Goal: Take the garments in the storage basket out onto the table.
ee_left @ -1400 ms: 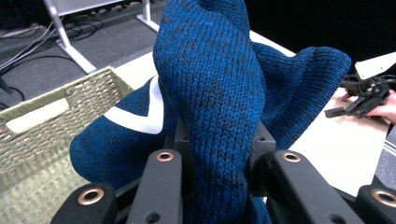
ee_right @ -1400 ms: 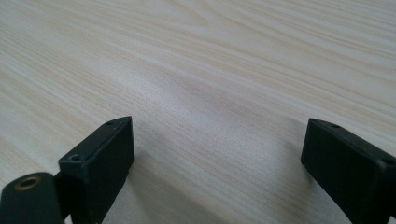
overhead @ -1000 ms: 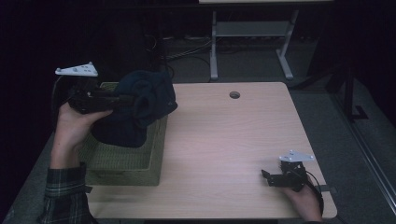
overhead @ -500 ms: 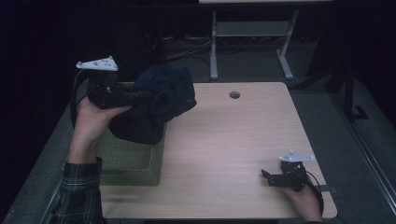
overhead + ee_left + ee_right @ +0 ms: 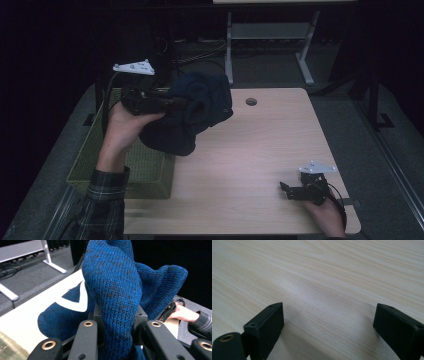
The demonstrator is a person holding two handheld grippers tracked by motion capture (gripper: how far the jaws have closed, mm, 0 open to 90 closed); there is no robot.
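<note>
Above the green basket [image 5: 150, 172] — left hand-held gripper [image 5: 185, 103] clamped on blue knit sweater [image 5: 200, 107]; right hand-held gripper [image 5: 286, 188] agape.

Both grippers are black: the left gripper [image 5: 181, 103] and right gripper [image 5: 286, 188] each carry 1 grey 3-cornered plate and a trailing black cable (brass-ringed screw holes show on the arms). A green plaid sleeve [image 5: 102, 200] sits lower left.

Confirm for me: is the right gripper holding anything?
No, the right gripper has its jaws standing wide apart over the bare table, with nothing between them.
</note>
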